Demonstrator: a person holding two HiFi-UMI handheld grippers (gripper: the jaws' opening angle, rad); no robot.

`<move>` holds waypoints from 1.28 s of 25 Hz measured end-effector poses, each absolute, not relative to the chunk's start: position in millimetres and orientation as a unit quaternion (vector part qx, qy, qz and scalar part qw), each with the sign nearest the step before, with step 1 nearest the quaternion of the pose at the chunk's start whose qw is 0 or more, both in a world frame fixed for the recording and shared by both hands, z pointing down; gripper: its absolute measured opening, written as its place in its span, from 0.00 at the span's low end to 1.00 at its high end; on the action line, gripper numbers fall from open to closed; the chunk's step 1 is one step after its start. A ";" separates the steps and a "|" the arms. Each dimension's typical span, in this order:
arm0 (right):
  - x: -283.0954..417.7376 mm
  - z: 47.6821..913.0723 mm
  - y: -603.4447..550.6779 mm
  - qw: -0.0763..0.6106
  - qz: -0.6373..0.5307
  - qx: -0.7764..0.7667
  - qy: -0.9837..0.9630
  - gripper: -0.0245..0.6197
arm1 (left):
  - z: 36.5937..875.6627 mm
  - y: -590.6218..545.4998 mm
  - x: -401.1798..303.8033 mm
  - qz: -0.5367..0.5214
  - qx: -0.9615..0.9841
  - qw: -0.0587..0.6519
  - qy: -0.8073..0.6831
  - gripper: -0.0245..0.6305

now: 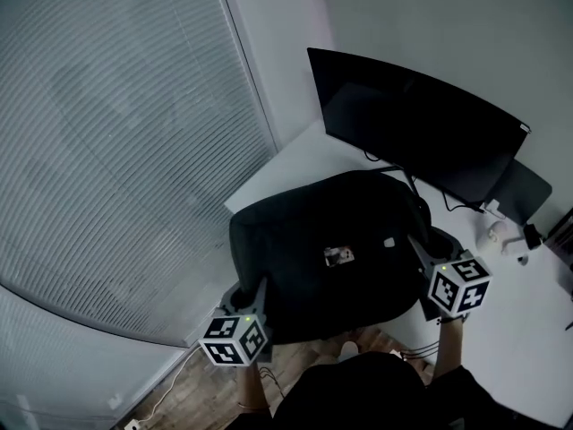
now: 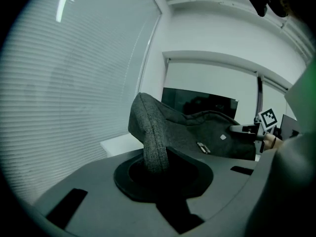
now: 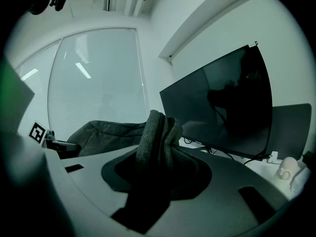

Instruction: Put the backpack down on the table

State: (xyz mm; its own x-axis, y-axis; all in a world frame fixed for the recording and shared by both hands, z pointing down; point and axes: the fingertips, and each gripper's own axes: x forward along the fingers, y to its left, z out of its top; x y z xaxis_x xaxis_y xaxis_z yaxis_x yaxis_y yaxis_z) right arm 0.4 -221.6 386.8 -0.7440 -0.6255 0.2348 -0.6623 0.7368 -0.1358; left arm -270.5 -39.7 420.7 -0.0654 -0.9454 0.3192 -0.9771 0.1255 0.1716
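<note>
- Pinched a narrow fold of grey fabric between the jaws of the left gripper (image 2: 157,164), nearly pressed together on it.
- Pinched a thicker, bunched fold between the jaws of the right gripper (image 3: 157,162), set wider apart around that wad.
- Held the backpack (image 1: 295,231) by those two folds, one at each side, with its dark body slung between the grippers.
- Showed a small light tag (image 1: 338,256) near the middle of the bag's upturned face.
- Hung over the near-left corner of the white table (image 1: 537,321), with the bag's near edge out past the table and above the wooden floor (image 1: 300,358).
- Could not tell from the steep head view whether the bag's underside touched the tabletop.
- Lay just in front of the dark monitor (image 1: 412,128), with cables trailing below the screen onto the table.
- Stood beside closed blinds (image 1: 116,150), filling the wall on the left.
- Kept well apart from a small white item (image 1: 495,231) on the table to the right of the monitor, too small to identify.
</note>
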 end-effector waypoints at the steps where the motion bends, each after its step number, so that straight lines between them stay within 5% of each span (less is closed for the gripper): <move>1: 0.3 387.8 -226.8 0.086 0.108 0.351 -0.926 0.24 | 420.6 -47.4 -272.3 0.047 0.663 0.179 -0.725 0.14; 32: 21.7 490.2 -345.5 0.126 0.209 0.464 -0.852 0.24 | 506.5 -239.1 -289.2 0.123 0.734 0.256 -0.617 0.14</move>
